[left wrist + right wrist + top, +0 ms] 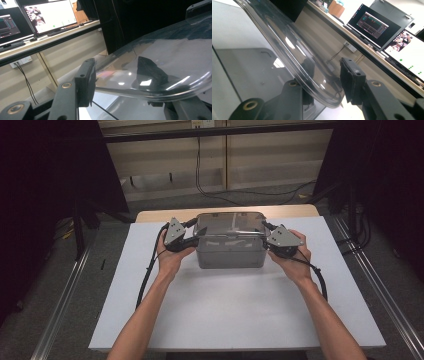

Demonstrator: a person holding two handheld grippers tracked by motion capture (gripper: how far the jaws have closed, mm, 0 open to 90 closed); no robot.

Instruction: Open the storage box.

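A clear plastic box point(230, 254) stands at the far middle of the white table point(225, 315), with a clear lid point(230, 222) on top. My left gripper point(198, 231) holds the lid's left rim and my right gripper point(265, 227) its right rim. In the left gripper view the lid point(175, 55) runs between the jaws of the left gripper point(117, 81), and one jaw shows through the plastic. In the right gripper view the lid's curved rim point(287, 42) sits between the jaws of the right gripper point(325, 87), which are closed in on it. Whether the lid is raised off the box I cannot tell.
The table's near half point(235, 325) is bare apart from the person's forearms. Cables point(150, 270) trail from both grippers over the tabletop. Beyond the table are a floor cable point(225, 195) and a wooden wall; monitors point(52, 15) stand on a bench to the side.
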